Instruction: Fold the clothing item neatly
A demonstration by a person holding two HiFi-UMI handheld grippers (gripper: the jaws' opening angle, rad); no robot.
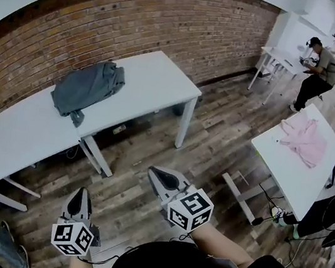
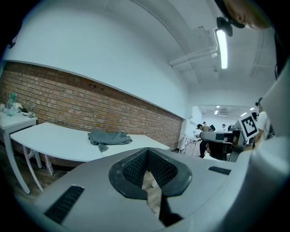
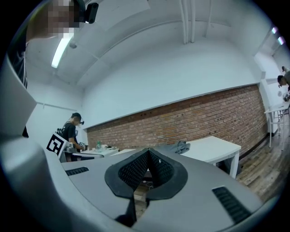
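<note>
Grey garment (image 1: 88, 89), head view: it lay in a rumpled heap on the white desk (image 1: 157, 81), towards the edge that runs along the brick wall (image 1: 174, 17), with one loose end trailing toward the near edge. It was not in a neat fold. The left gripper (image 1: 80, 193) and right gripper (image 1: 159, 175) were both held over the wooden floor (image 1: 217, 138), well apart from the desk and from the garment.

Left gripper view: the left gripper (image 2: 147, 156) showed its fingers closed together with nothing between them. The grey garment (image 2: 108, 137) sat beyond on the desk (image 2: 54, 140), bunched and creased.

Right gripper view: the right gripper (image 3: 147, 156) likewise had its fingers shut on nothing. The grey garment (image 3: 177, 147) appeared small on the desk (image 3: 213, 147), in front of the wall.

Assessment: the fabric looked soft, light and limp, likely to sag and drape when lifted and to slide readily on the smooth top. It was not judged fragile. The type of garment could not be determined from the heap. Hold would best be taken at an outer edge or corner, one point per gripper and set well apart, so the cloth spreads flat rather than bunching further.
</note>
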